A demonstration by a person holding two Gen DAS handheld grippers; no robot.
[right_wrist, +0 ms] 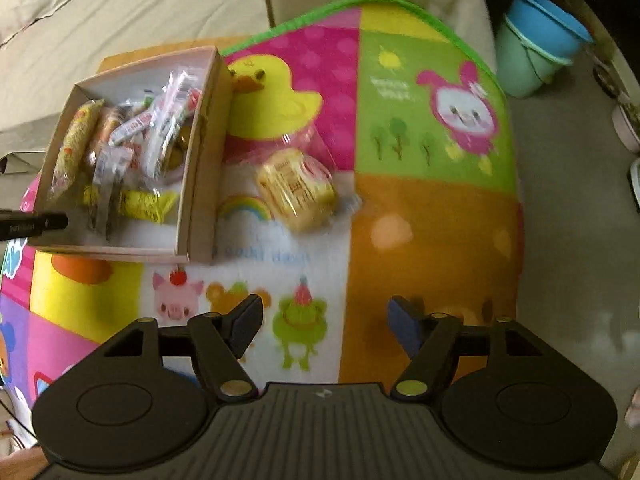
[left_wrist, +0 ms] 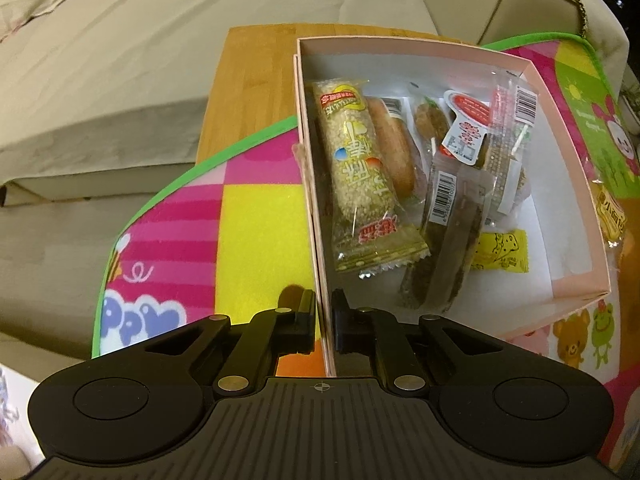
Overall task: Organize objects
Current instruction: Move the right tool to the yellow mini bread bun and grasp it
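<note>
A bright cartoon mat [right_wrist: 420, 208] is covering a wooden bench [left_wrist: 256, 80], with beige bedding [left_wrist: 120, 60] lying beyond it. A pink box [left_wrist: 568, 292] is sitting on the mat's left part, holding wrapped snacks, among them a long sesame bar [left_wrist: 356, 168] and a small yellow packet [left_wrist: 500, 256]. The left tongs [left_wrist: 323, 316] are pinching the box's near-left wall, one finger inside and one outside. The right tongs [right_wrist: 326, 322] are hanging wide and empty over the mat, with a wrapped bun [right_wrist: 296, 192] lying just right of the box.
</note>
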